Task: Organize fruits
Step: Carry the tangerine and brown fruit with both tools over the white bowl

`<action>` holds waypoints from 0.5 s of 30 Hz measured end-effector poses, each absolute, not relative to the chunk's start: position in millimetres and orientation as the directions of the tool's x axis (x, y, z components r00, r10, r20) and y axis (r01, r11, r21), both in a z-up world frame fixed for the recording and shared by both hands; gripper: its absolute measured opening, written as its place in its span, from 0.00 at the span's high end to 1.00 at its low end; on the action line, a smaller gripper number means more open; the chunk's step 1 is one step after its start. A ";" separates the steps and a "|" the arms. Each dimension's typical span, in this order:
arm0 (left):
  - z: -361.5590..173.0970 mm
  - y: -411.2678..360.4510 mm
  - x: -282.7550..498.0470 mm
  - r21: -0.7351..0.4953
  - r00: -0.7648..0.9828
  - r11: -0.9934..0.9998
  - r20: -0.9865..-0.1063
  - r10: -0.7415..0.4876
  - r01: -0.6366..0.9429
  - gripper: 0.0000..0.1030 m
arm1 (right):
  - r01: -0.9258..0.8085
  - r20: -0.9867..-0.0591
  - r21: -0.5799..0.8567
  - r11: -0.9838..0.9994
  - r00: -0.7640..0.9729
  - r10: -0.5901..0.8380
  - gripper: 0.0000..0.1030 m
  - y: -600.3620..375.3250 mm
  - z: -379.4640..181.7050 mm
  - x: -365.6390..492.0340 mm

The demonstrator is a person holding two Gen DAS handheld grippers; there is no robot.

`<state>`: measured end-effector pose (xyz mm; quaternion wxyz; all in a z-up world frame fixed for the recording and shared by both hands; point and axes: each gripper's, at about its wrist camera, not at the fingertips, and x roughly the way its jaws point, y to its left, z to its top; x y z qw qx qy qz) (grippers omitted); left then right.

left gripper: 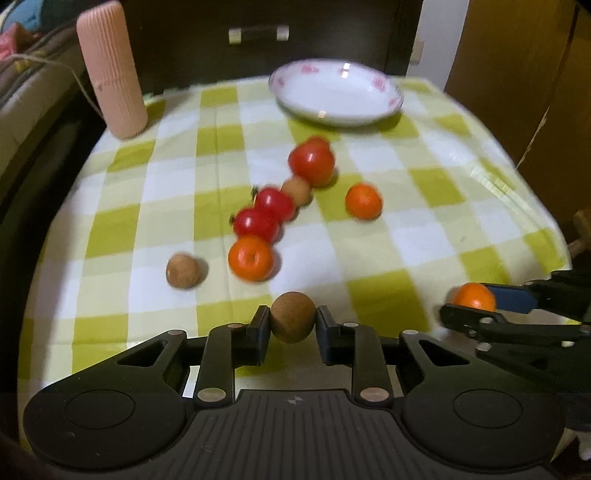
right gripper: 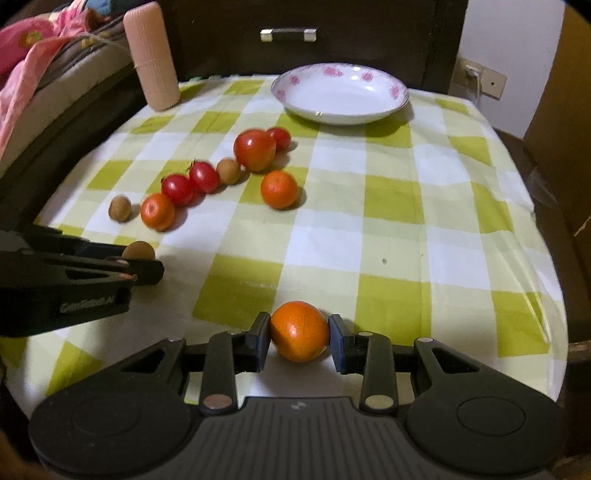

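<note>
My left gripper (left gripper: 293, 325) is shut on a brown round fruit (left gripper: 293, 316) near the table's front edge; it also shows in the right wrist view (right gripper: 138, 251). My right gripper (right gripper: 299, 338) is shut on an orange (right gripper: 299, 330), which also shows in the left wrist view (left gripper: 474, 296). On the green checked cloth (right gripper: 388, 229) lie several red tomatoes (right gripper: 255, 149), two oranges (right gripper: 279, 189) and two brown fruits (right gripper: 119, 208). A white plate with pink flowers (right gripper: 340, 92) stands empty at the back.
A tall pink ribbed cylinder (right gripper: 151, 55) stands at the back left corner. A dark drawer front with a handle (right gripper: 288, 34) is behind the table. Bedding lies beyond the left edge.
</note>
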<state>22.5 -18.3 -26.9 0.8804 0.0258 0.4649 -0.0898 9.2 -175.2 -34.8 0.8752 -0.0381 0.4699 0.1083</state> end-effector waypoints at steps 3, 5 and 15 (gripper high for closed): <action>-13.2 -19.8 29.5 -0.085 0.561 0.979 -0.809 -0.176 0.184 0.68 | -0.190 -0.825 0.040 0.981 0.548 0.140 0.68 -176.9 -20.5 18.9; -5.1 -21.9 39.4 -0.110 0.570 0.976 -0.797 -0.199 0.187 0.68 | -0.175 -0.808 0.063 0.982 0.569 0.154 0.68 -177.1 -4.4 29.7; 16.4 -43.5 126.6 -0.142 0.606 0.968 -0.758 -0.241 0.208 0.68 | -0.114 -0.745 0.144 0.983 0.642 0.183 0.68 -199.5 20.6 116.9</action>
